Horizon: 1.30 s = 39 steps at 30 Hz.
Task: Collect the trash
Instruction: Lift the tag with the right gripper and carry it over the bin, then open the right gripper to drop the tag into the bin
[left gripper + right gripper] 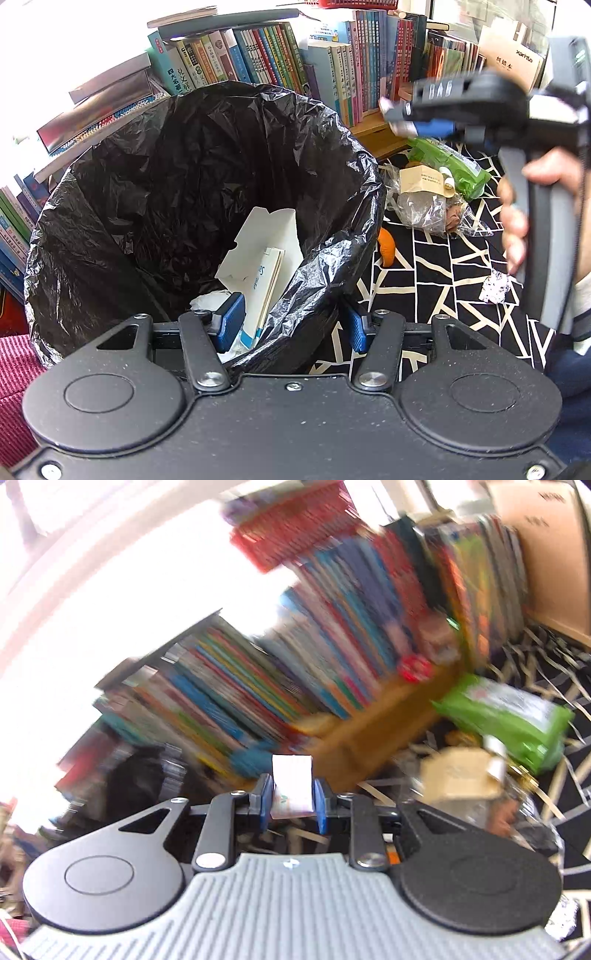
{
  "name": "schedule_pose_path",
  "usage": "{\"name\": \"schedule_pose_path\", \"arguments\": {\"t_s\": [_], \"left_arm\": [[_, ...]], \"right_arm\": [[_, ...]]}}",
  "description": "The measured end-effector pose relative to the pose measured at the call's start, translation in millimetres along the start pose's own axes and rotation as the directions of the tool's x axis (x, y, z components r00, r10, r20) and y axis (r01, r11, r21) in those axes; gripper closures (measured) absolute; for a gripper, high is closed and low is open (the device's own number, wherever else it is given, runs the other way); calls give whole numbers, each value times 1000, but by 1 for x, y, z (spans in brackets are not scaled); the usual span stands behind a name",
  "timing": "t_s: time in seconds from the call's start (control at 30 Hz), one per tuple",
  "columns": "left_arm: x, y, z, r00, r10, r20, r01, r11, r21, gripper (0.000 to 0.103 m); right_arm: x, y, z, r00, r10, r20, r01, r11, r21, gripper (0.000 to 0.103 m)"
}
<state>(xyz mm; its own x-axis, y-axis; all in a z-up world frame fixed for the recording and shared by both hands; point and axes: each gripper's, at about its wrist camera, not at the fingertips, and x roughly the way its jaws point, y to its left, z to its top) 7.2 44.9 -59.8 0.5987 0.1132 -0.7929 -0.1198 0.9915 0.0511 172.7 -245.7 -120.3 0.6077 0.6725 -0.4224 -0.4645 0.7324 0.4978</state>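
A bin lined with a black trash bag [207, 192] fills the left wrist view; a white carton [266, 251] and some tissue lie inside. My left gripper [293, 326] straddles the bin's near rim, one finger inside and one outside, pressed on the bag's fold. My right gripper [291, 797] is shut on a small white packet [291, 782]. In the left wrist view the right gripper [397, 116], held by a hand, hovers blurred just right of the bin's far rim.
On the black-and-white patterned cloth [436, 266] lie a green packet [454, 166], a clear bag with a tan label [424, 206], orange peel [386, 247] and a foil scrap [496, 286]. Rows of books [295, 55] stand behind the bin. The right wrist view is motion-blurred.
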Motion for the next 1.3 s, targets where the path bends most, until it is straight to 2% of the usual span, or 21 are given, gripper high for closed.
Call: {"name": "schedule_pose_path", "arguments": {"t_s": [0.1, 0.23, 0.37, 0.5, 0.97, 1.3], "left_arm": [[0, 0, 0, 1000, 0, 0, 0, 1000, 0, 49], [0, 0, 0, 1000, 0, 1, 0, 1000, 0, 49], [0, 0, 0, 1000, 0, 0, 0, 1000, 1, 49], [0, 0, -1, 1000, 1, 1, -1, 1000, 3, 49], [-1, -1, 0, 1000, 7, 2, -7, 1000, 8, 48], [-1, 2, 0, 1000, 2, 4, -2, 1000, 7, 48]], "right_arm": [[-14, 18, 5, 995, 92, 35, -91, 995, -43, 74], [-27, 42, 8, 974, 220, 50, -215, 972, -91, 74], [-36, 63, 5, 950, 311, 27, -305, 943, -134, 74], [-37, 76, -3, 930, 368, -12, -365, 918, -154, 74], [-31, 79, -15, 899, 429, -84, -437, 887, -149, 73], [-25, 82, -21, 902, 415, -118, -430, 889, -157, 70]]}}
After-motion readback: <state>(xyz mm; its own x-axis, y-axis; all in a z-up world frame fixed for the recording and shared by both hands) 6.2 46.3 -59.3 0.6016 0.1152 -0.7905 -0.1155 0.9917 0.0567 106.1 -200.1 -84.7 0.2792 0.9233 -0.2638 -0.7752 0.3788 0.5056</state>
